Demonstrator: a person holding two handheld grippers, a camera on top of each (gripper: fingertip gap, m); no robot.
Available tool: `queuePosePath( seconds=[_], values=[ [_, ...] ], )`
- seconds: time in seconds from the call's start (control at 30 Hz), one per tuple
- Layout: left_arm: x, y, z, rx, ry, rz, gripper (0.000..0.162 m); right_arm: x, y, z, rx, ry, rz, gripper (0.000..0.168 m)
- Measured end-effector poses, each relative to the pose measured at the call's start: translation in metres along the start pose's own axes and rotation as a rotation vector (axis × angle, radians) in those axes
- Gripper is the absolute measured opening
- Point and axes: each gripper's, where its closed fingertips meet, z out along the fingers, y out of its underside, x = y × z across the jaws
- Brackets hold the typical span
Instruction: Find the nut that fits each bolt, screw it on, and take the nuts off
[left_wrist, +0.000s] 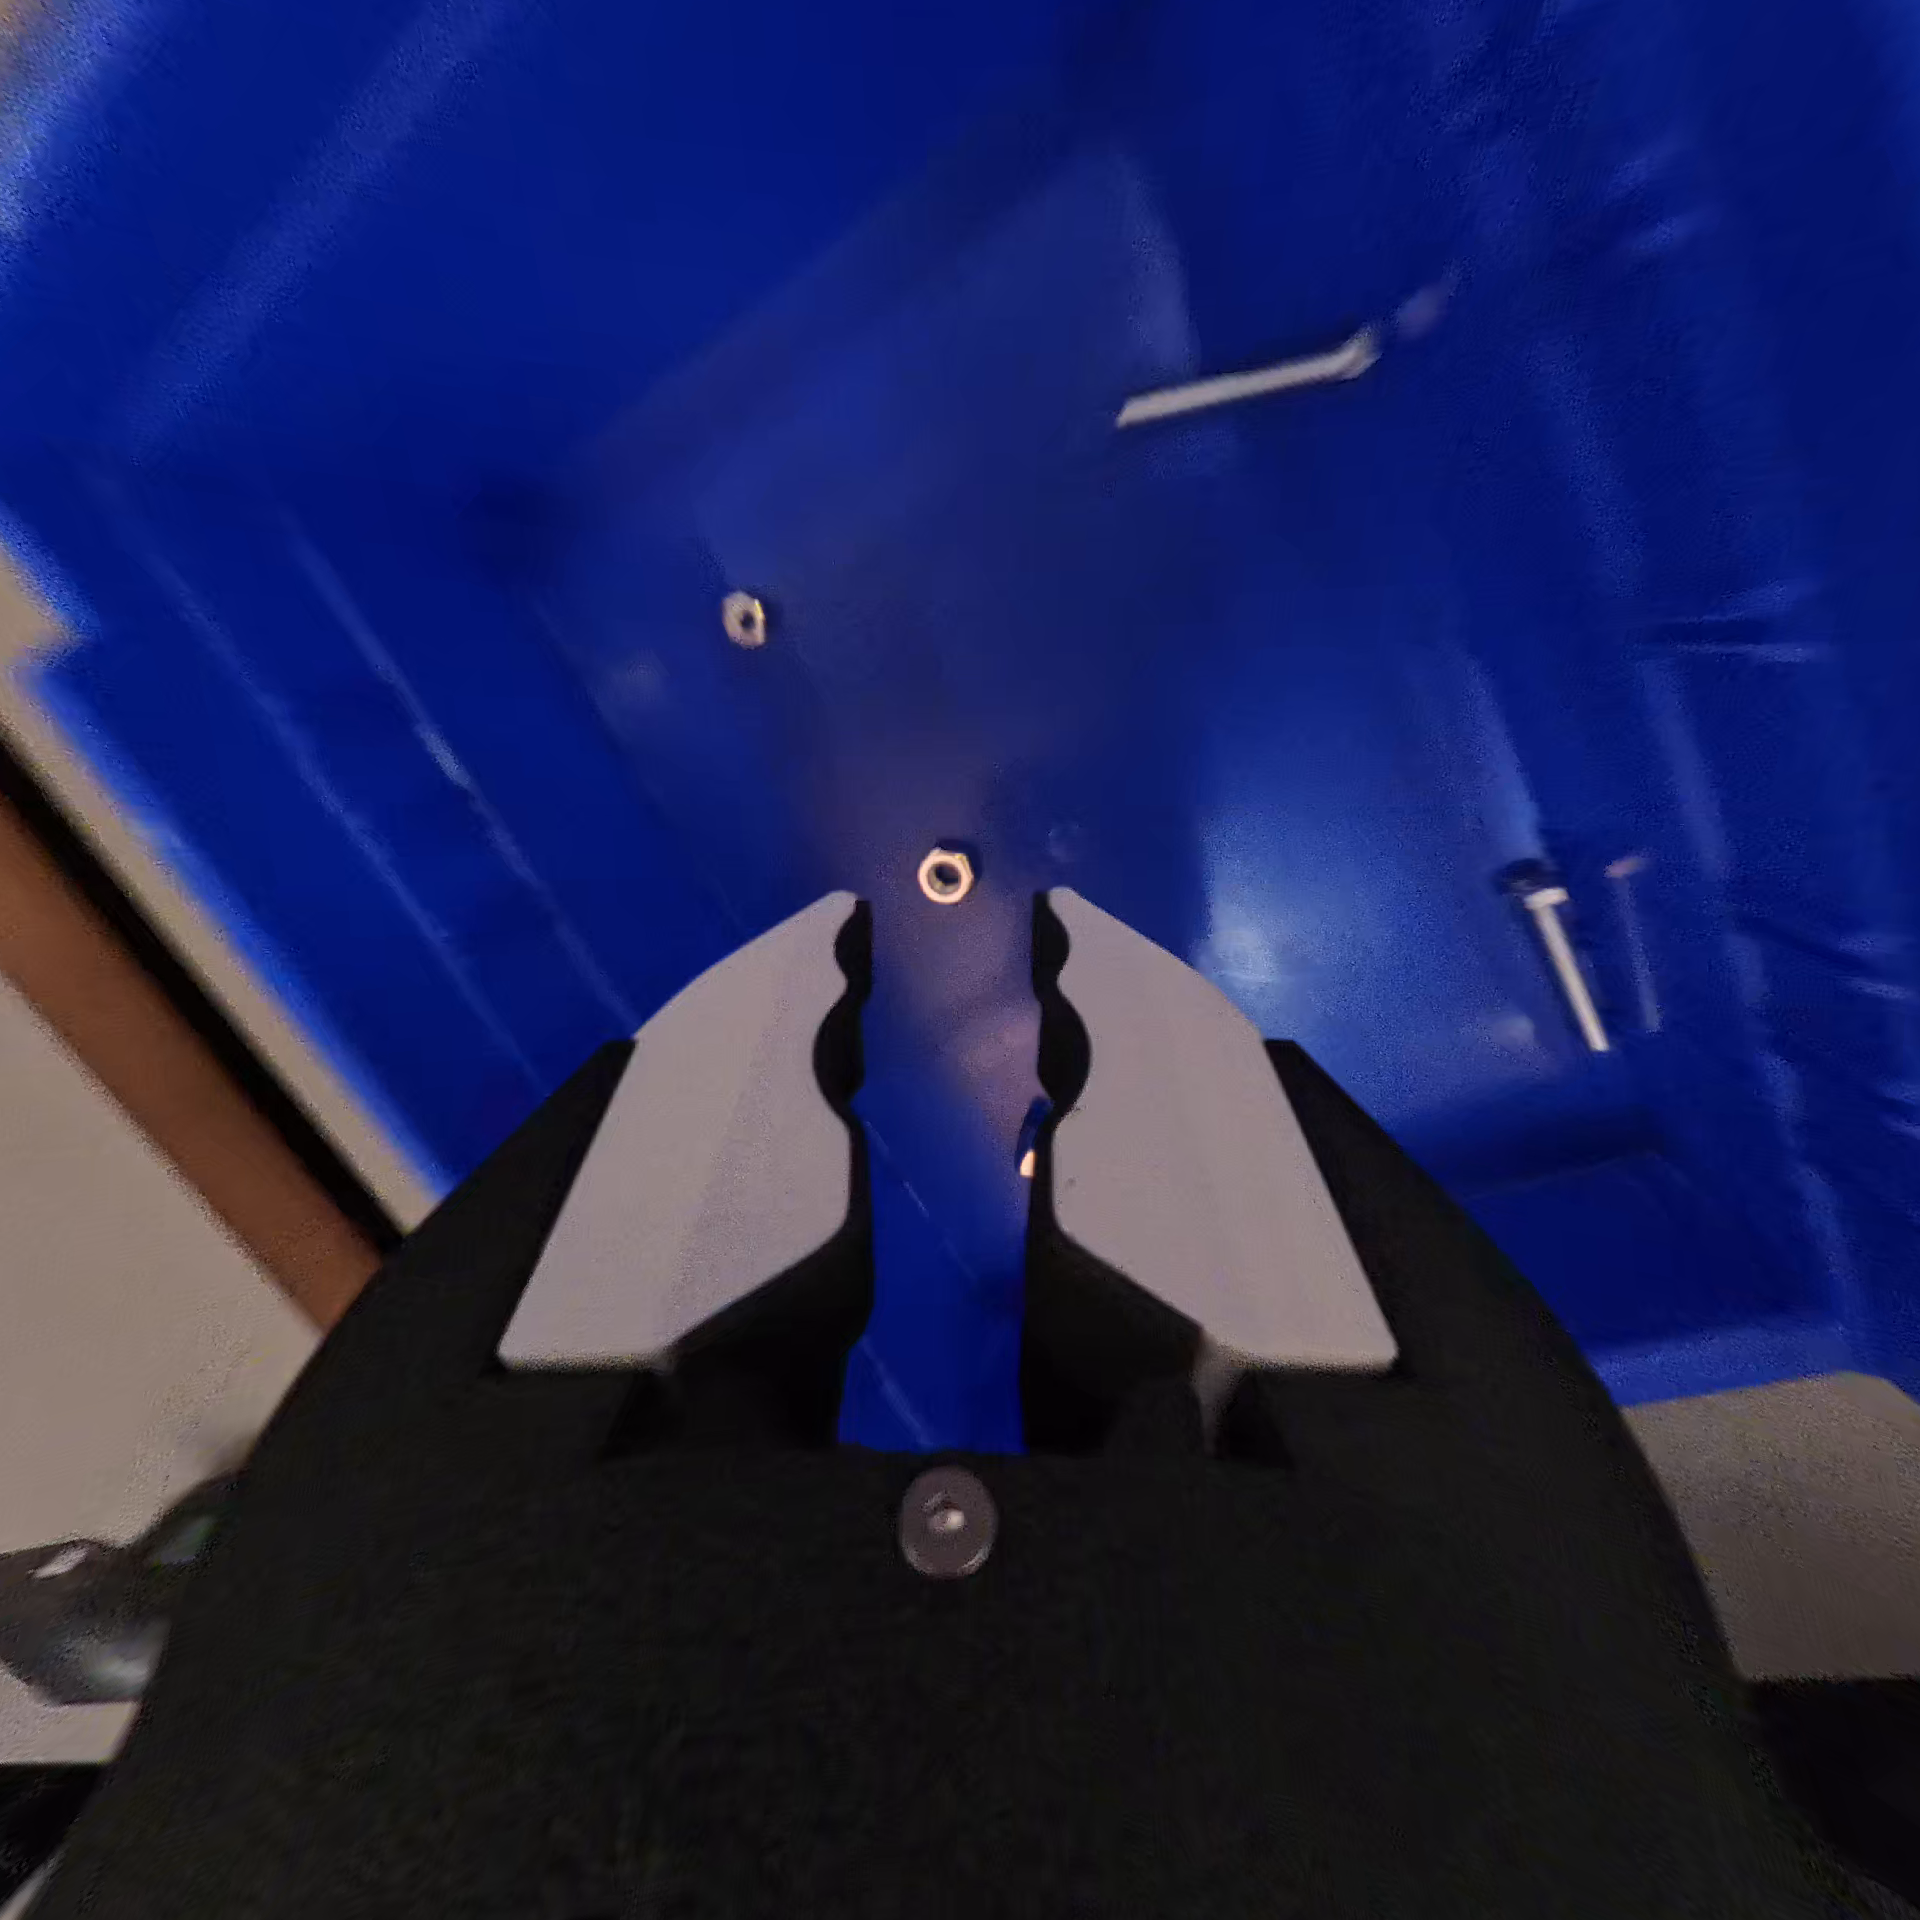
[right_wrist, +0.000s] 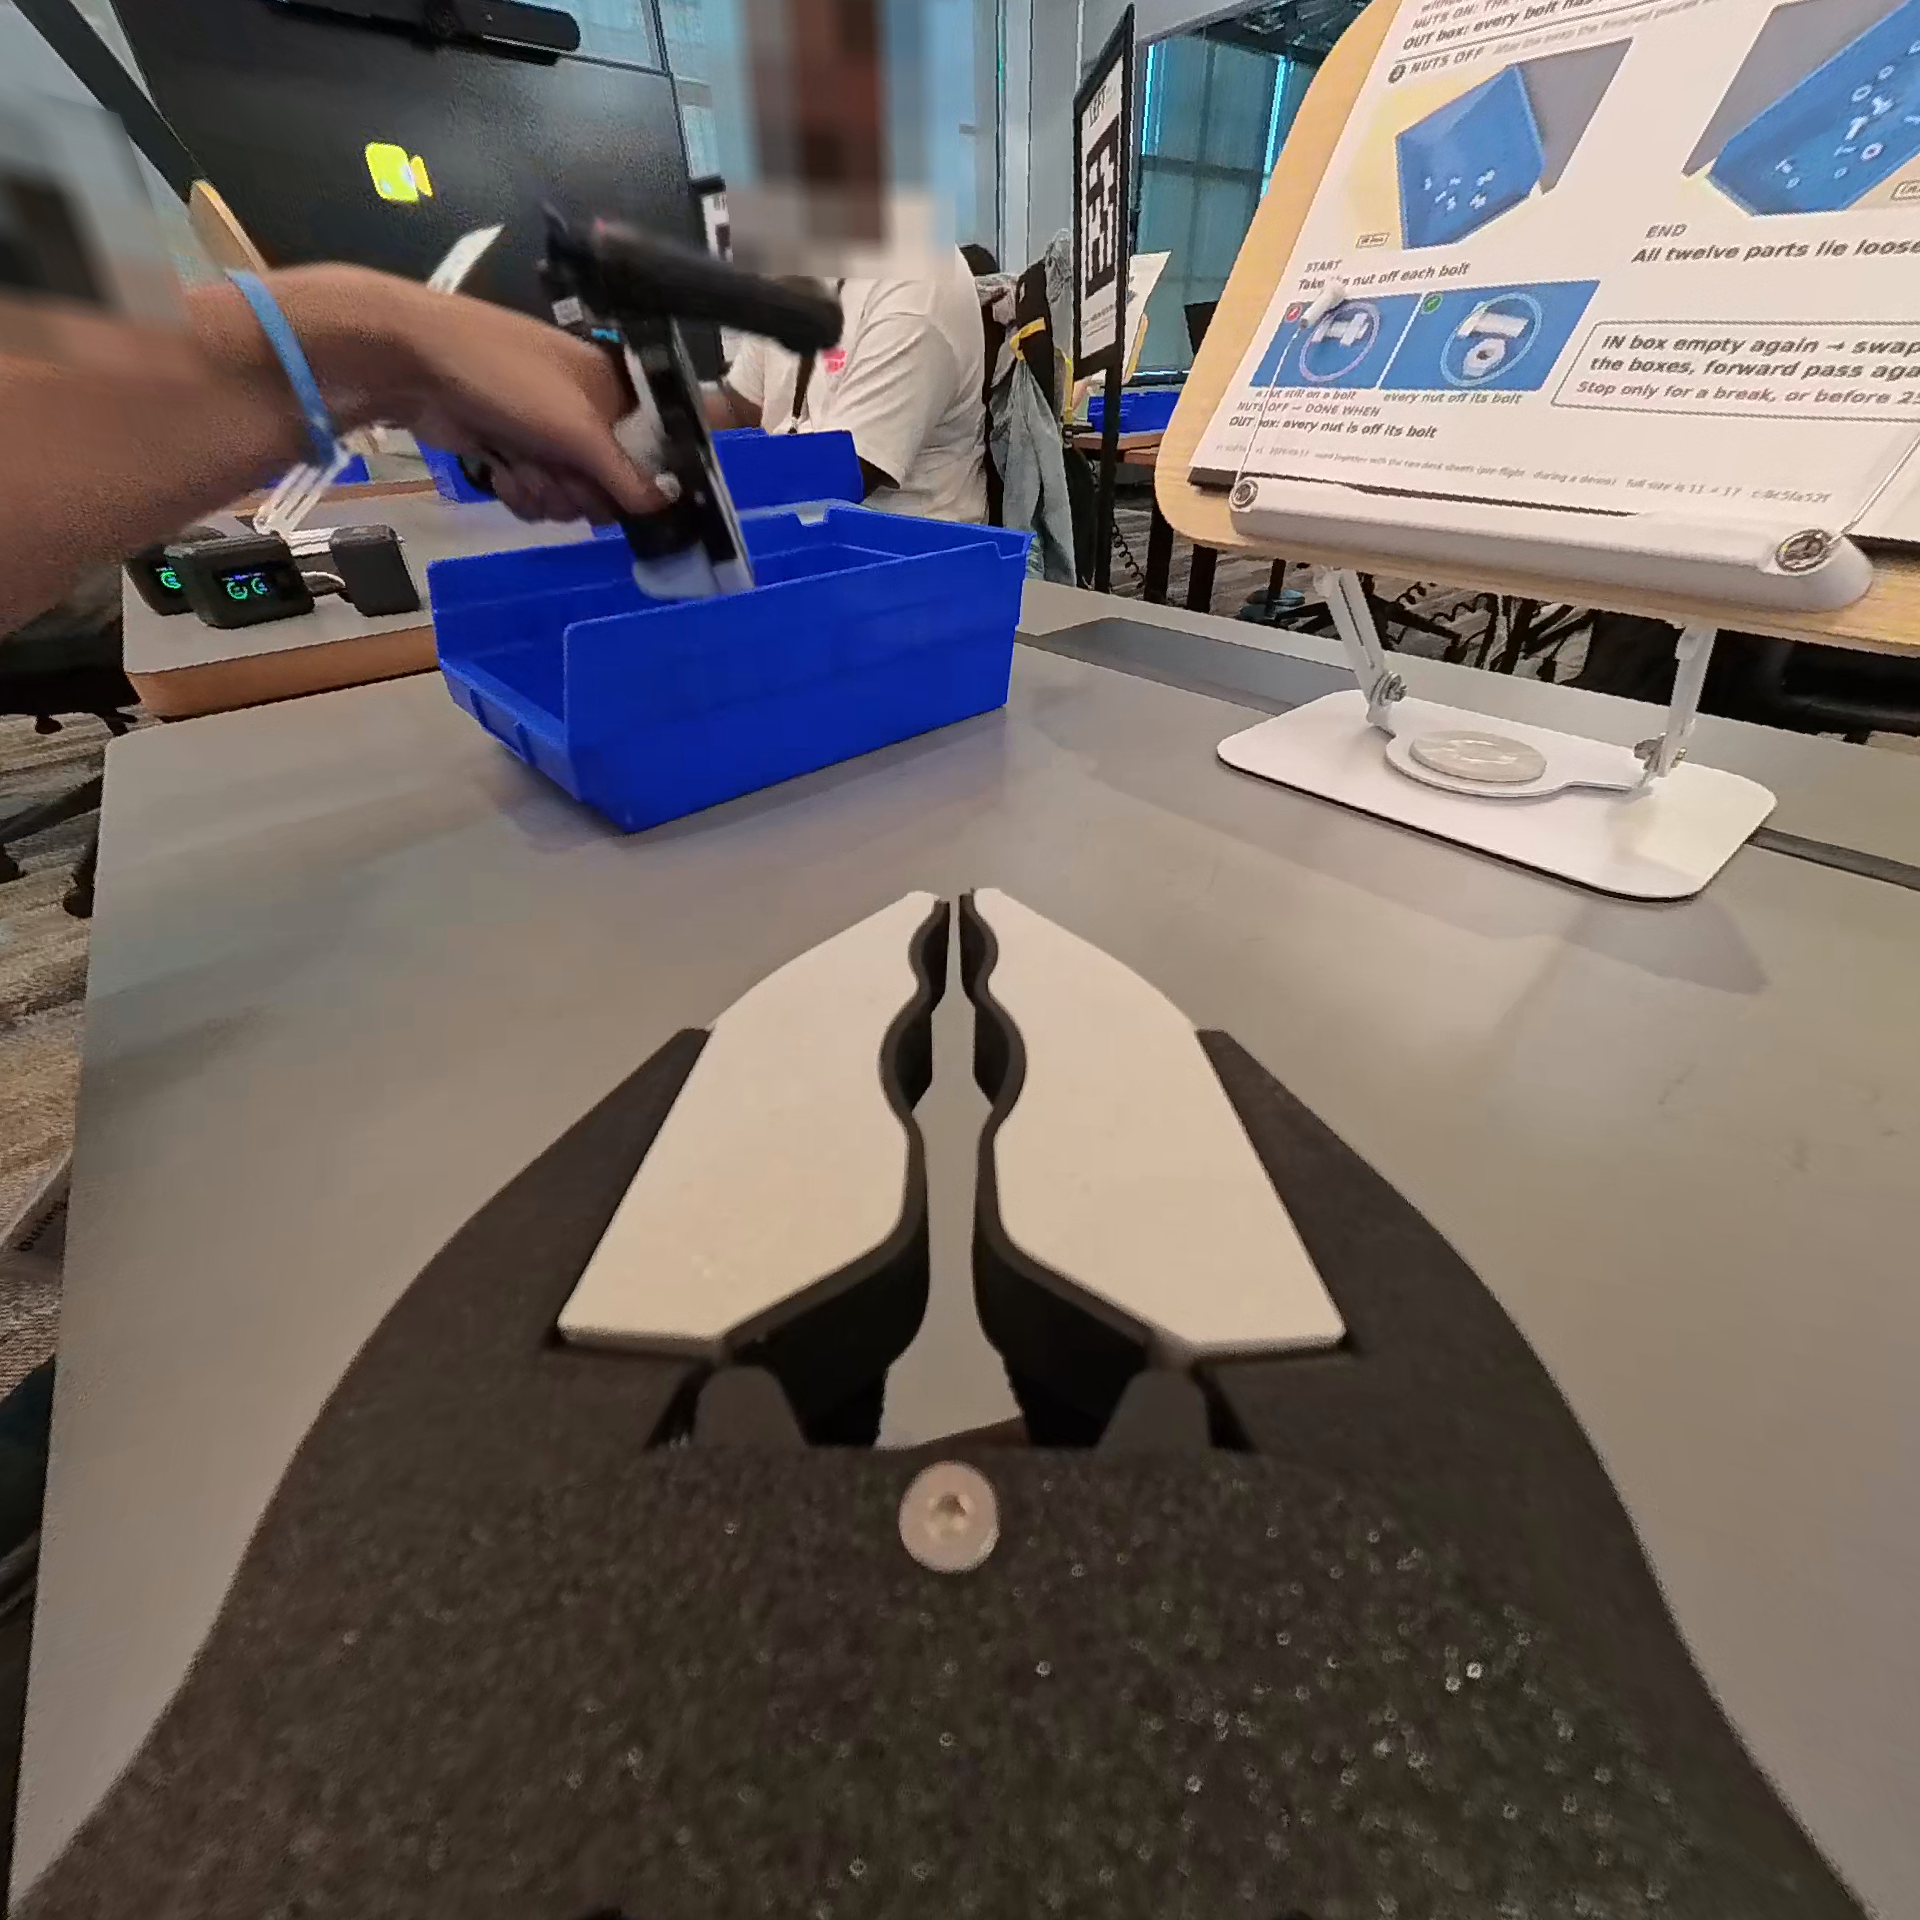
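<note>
My left gripper (left_wrist: 948, 899) is open, pointing down into a blue bin (left_wrist: 416, 364). A small brass-coloured nut (left_wrist: 944, 874) lies on the bin floor just beyond the fingertips, in line with the gap. A second nut (left_wrist: 745, 618) lies farther off. A long bolt (left_wrist: 1247, 379) lies at the upper right and another bolt (left_wrist: 1564, 956) at the right. My right gripper (right_wrist: 956, 902) is shut and empty above the grey table (right_wrist: 1351, 1091). In the right wrist view the left gripper (right_wrist: 691, 566) reaches into the blue bin (right_wrist: 790, 675), held by a hand.
A white stand (right_wrist: 1496, 795) holding an instruction sheet (right_wrist: 1621, 260) stands at the right of the table. Small black devices (right_wrist: 249, 587) sit on a side table at the left. A second blue bin (right_wrist: 800, 462) stands behind the first. A person sits in the background. My right fingertips sit around 45 centimetres from my left ones. It is some 6 centimetres from my left tips to the small brass-coloured nut (left_wrist: 944, 874).
</note>
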Motion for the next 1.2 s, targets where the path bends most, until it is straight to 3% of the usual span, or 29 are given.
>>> queuePosePath(
  seconds=[0.2,0.43,0.47,0.6,0.7,0.83,0.93,1.07,1.2],
  values=[
    [-0.009,0.011,0.037,-0.014,0.127,-0.242,0.035,0.002,-0.001,-0.001,0.007,-0.005,0.025,0.002],
    [0.0,0.018,0.05,-0.082,0.154,-0.299,0.033,0.001,0.0,0.0,0.003,-0.007,0.022,0.002],
    [0.0,0.016,0.049,-0.069,0.156,-0.306,0.017,0.001,0.0,0.0,0.004,-0.007,0.023,0.002],
    [0.001,0.017,0.043,-0.08,0.15,-0.282,0.016,0.001,0.0,-0.001,0.006,-0.008,0.025,0.002],
    [0.014,-0.003,0.012,0.022,0.209,-0.242,0.015,0.001,0.0,-0.001,0.005,-0.009,0.025,0.002],
    [0.077,-0.057,-0.067,0.236,0.28,-0.013,0.015,0.001,0.0,0.0,0.001,-0.009,0.023,0.002],
    [0.167,-0.087,-0.106,0.303,0.364,0.267,0.015,0.0,0.001,0.0,-0.004,-0.008,0.019,0.002],
    [0.284,-0.091,-0.086,0.2,0.485,0.589,0.016,0.0,0.0,0.0,0.001,-0.006,0.009,0.002],
    [0.341,-0.084,-0.053,0.114,0.473,0.803,0.015,-0.001,0.0,-0.001,0.005,-0.005,0.002,0.001]
  ],
)
